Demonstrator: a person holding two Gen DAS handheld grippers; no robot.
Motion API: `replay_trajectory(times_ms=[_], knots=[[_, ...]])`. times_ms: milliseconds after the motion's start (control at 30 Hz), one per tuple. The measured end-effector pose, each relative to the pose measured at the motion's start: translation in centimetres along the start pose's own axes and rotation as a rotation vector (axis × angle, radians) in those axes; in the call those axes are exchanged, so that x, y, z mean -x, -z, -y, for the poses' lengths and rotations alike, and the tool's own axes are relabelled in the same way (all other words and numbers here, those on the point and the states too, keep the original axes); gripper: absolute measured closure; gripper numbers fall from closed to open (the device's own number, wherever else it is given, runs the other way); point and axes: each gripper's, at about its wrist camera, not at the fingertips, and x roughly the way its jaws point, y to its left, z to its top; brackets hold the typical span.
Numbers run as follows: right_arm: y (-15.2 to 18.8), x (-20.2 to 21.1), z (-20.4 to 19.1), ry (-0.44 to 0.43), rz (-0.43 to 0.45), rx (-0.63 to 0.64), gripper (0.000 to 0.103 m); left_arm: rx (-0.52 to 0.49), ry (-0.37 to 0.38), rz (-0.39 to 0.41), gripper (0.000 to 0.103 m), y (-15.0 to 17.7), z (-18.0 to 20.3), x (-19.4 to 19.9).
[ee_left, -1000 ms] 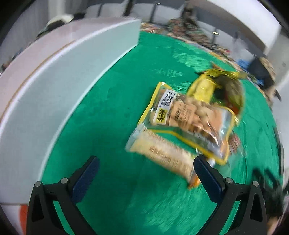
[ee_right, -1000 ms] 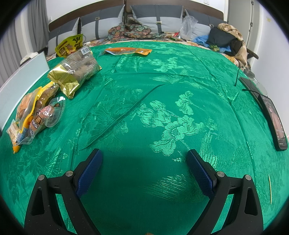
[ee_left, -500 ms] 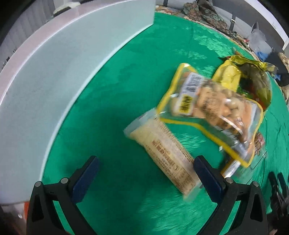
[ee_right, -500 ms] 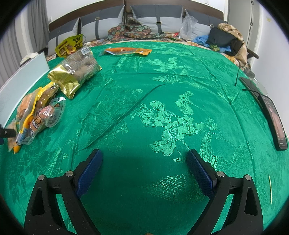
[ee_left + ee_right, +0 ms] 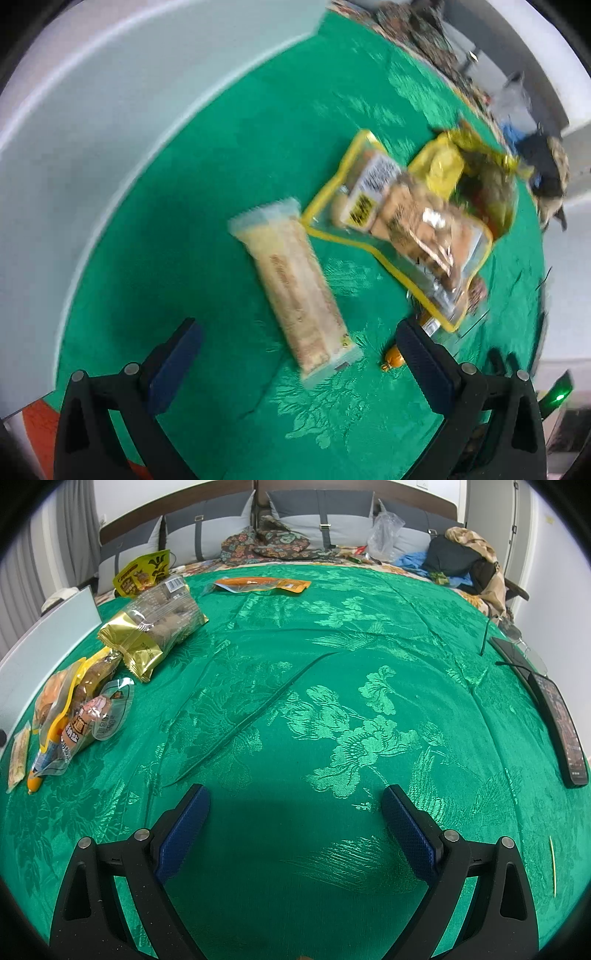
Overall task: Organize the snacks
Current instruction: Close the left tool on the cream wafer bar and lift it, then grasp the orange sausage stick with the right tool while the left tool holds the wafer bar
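A white board (image 5: 92, 155) stands left of the long, flat cracker bar (image 5: 295, 284) on the green brocade bed cover (image 5: 207, 192). The left claw (image 5: 295, 362) gapes wide with nothing in it, the bar's near end between its blue pads. Right of the bar, a glossy yellow-edged pouch (image 5: 402, 225) overlaps a crinkled gold bag (image 5: 476, 173). The right claw (image 5: 295, 825) hangs spread over bare cloth.
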Motion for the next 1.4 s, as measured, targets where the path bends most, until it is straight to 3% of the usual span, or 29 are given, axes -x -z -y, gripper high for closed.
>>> replay_trajectory(times_ms=[200,233,267,300,333,367,567,867,967,1133,1267,1333,1400], knots=[[0.1,0.0,0.0,0.0,0.0,0.0,0.006,-0.054,-0.149,0.064,0.002,-0.6,1.2,-0.9],[0.0,0.0,0.0,0.0,0.0,0.0,0.006,-0.073,-0.17,0.071,0.012,-0.4,1.3,-0.8],[0.0,0.0,0.0,0.0,0.0,0.0,0.006,-0.108,-0.207,0.096,0.035,-0.1,1.5,-0.5],[0.1,0.0,0.0,0.0,0.0,0.0,0.006,-0.149,-0.24,0.114,0.049,-0.1,1.8,-0.4],[0.1,0.0,0.0,0.0,0.0,0.0,0.006,-0.181,-0.252,0.122,0.075,0.2,2.0,-0.3],[0.0,0.0,0.0,0.0,0.0,0.0,0.006,-0.202,-0.249,0.122,0.077,0.3,1.9,-0.2],[0.0,0.0,0.0,0.0,0.001,0.0,0.006,-0.151,-0.098,0.113,0.077,1.5,-1.6,1.1],[0.0,0.0,-0.1,0.005,-0.002,0.009,0.006,-0.213,-0.04,0.146,0.077,5.1,-2.4,2.6],[-0.3,0.1,-0.6,0.012,-0.084,0.0,0.008,-0.231,-0.018,0.163,0.077,5.3,-1.8,2.8],[0.3,3.5,-5.3,-0.201,-0.077,-0.052,0.008,-0.23,0.019,0.203,0.077,5.8,-1.4,3.8],[0.3,4.6,-12.6,-0.483,-0.187,-0.026,0.008,-0.197,0.053,0.222,0.077,5.8,-2.0,4.9],[-0.3,3.9,-15.3,-0.55,-0.234,-0.032,0.01,-0.186,0.06,0.235,0.077,5.9,-2.5,5.8],[-1.0,2.6,-16.9,-0.534,-0.272,-0.036,0.01,-0.172,0.068,0.243,0.077,5.9,-3.1,6.4]])
